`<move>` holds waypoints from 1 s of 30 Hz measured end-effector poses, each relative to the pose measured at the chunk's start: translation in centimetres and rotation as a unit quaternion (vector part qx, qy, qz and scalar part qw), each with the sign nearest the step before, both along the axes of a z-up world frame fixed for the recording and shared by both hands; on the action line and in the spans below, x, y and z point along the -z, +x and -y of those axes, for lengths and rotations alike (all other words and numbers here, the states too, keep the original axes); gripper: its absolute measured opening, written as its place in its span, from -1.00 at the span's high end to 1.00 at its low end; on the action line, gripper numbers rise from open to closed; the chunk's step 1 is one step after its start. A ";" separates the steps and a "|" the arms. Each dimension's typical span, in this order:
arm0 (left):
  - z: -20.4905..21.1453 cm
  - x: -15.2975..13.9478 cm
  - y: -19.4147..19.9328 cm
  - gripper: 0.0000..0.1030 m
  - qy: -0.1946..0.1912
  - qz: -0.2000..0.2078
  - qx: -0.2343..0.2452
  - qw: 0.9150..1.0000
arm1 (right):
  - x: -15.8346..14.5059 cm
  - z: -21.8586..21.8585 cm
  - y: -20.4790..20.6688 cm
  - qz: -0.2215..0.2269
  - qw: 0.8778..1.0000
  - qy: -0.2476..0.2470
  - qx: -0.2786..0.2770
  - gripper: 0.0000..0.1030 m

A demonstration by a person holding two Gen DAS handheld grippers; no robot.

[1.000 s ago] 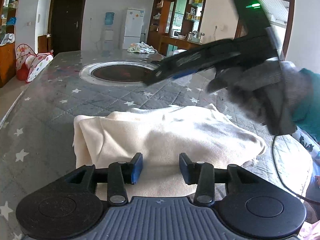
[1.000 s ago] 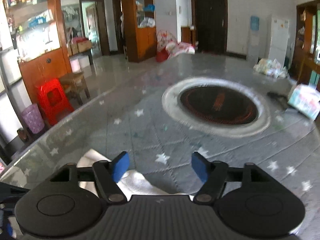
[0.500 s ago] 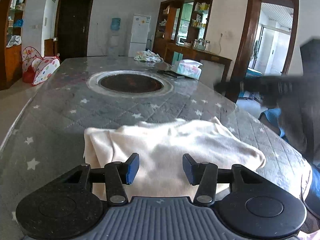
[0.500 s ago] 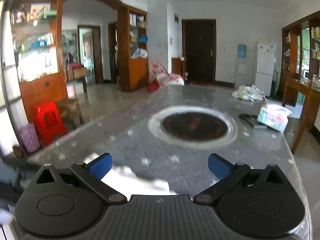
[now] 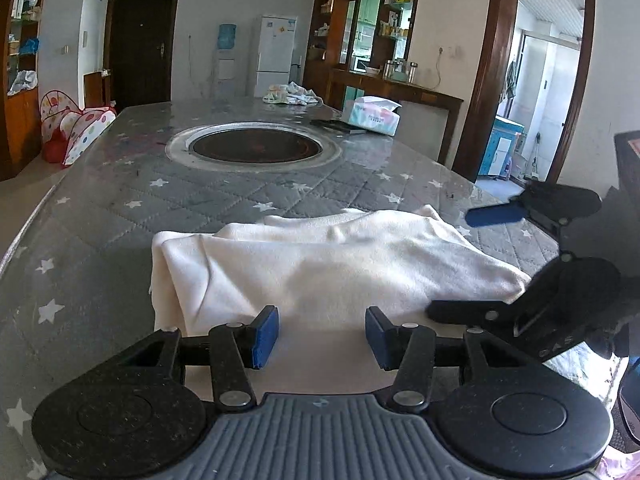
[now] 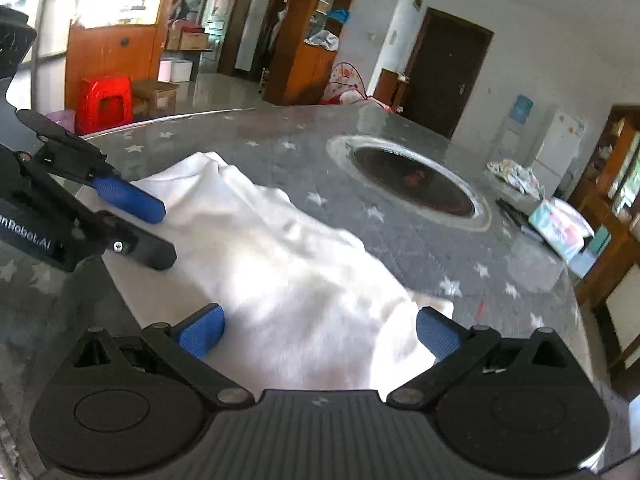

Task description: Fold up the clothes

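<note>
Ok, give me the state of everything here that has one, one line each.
Left gripper: open, empty, low over the near edge of the cloth.
Right gripper: open wide, empty, over the cloth's end.
Cloth: cream, roughly folded, lying rumpled on the table.
Tissue pack: open on top.
Dark door: closed.

Right gripper (image 6: pixel 318 330) wide open over white cloth (image 6: pixel 288 272) on star-patterned table (image 6: pixel 280 156); left gripper (image 6: pixel 140 220) open at cloth's left edge; round inset (image 6: pixel 412 182) beyond.
</note>
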State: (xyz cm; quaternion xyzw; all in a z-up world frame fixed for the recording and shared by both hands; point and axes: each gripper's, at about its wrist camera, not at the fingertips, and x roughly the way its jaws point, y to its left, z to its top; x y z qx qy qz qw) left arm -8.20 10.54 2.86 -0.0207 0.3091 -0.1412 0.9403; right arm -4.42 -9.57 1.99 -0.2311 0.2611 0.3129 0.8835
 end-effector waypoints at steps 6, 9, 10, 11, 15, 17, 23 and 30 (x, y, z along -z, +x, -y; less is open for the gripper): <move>0.0 0.1 -0.1 -0.01 -0.001 0.001 0.000 1.000 | -0.5 3.0 -0.6 -0.010 0.999 0.014 0.030 -1.00; -0.1 0.1 0.0 -0.02 -0.002 0.001 0.000 1.000 | -0.3 4.6 -0.6 -0.031 0.998 0.024 0.047 -1.00; -0.1 0.1 0.0 -0.02 -0.002 0.001 0.000 1.000 | -0.4 5.0 -0.6 -0.037 0.998 0.030 0.052 -1.00; -0.1 0.1 0.0 -0.02 -0.002 0.001 0.000 1.000 | -0.6 5.3 -0.5 -0.042 0.997 0.037 0.055 -1.00; -0.2 0.1 0.0 -0.04 -0.003 0.000 0.001 1.000 | -1.8 6.3 -0.1 -0.027 0.995 0.061 0.080 -1.00; -0.3 0.1 0.0 -0.05 -0.004 0.001 0.001 1.000 | -2.2 6.7 0.1 -0.019 0.993 0.067 0.093 -1.00; -0.8 0.0 0.0 -0.05 0.002 0.003 -0.004 1.000 | -0.1 6.9 1.1 -0.033 0.994 0.022 0.102 -1.00; -1.5 -0.7 -0.2 -0.06 0.008 0.007 -0.016 1.000 | -2.4 6.1 1.5 0.004 0.995 0.026 0.093 -1.00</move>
